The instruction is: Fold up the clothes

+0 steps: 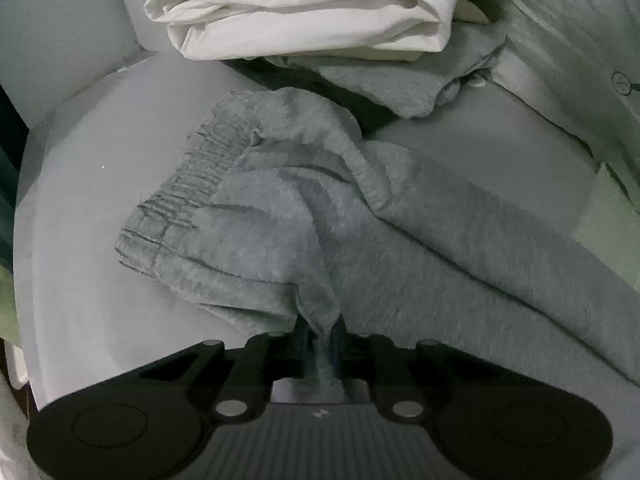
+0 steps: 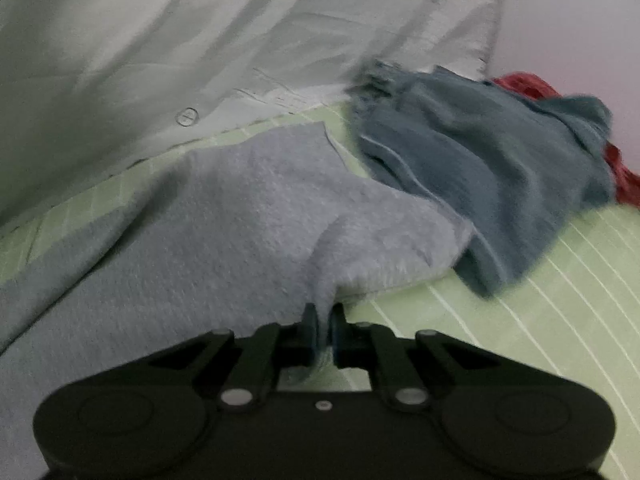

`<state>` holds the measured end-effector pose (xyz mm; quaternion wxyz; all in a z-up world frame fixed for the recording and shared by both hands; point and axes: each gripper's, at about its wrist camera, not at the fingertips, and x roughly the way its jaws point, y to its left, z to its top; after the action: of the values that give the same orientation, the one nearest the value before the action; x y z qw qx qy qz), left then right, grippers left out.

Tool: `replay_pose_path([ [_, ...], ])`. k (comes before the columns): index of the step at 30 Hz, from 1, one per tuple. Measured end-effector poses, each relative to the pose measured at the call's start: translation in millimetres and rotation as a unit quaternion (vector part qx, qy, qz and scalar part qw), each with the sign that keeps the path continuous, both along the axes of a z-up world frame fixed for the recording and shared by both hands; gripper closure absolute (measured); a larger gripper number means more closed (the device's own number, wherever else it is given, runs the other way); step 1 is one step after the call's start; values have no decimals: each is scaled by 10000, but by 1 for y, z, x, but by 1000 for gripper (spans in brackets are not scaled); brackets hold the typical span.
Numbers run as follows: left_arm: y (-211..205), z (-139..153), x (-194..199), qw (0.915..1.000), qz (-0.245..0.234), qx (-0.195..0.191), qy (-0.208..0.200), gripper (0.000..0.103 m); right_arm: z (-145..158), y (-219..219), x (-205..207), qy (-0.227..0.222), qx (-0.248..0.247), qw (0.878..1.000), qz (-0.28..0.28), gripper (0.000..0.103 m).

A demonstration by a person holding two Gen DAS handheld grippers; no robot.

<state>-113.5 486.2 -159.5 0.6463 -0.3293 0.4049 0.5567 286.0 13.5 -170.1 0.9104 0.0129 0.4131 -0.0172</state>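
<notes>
Nearest the left wrist camera, the left gripper (image 1: 319, 330) has its jaws pressed together on a bunched fold of the grey sweatpants (image 1: 304, 216); the pinched cloth runs down between the fingers and hides their inner faces. From there the sweatpants spread over a pale grey surface (image 1: 80, 240), the ribbed elastic waistband (image 1: 180, 196) crumpled up-left and a leg running off the right edge, its end cut off. Beyond lies a rumpled grey garment (image 1: 392, 80), partly covered by a folded white cloth (image 1: 304, 12) whose top is cropped. In the right wrist view, the right gripper (image 2: 323, 320) likewise pinches a peak of the same grey fabric, which looks bluish and soft with blur. Just past it a blue-grey garment (image 2: 480, 160) lies on the green striped sheet (image 2: 540, 300), its far edge smeared; a red cloth (image 2: 618, 168) peeks from behind, mostly hidden. A pale green shirt with a button (image 2: 187, 115) fills the background.
</notes>
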Motion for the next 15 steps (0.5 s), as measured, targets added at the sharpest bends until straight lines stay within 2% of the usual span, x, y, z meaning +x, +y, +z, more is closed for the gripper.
replay_pose_path([
  [5,3,-1,-19,9999,-123,-27,3,91,-1,-46,-59,168,161,9990,-376,97],
  [11,1,3,-74,9999,-108,-68,97,91,-2,-95,-150,396,257,9962,-729,96],
  [15,-2,11,-95,9994,-346,-68,7,87,-3,-119,-197,476,575,9943,-759,94],
])
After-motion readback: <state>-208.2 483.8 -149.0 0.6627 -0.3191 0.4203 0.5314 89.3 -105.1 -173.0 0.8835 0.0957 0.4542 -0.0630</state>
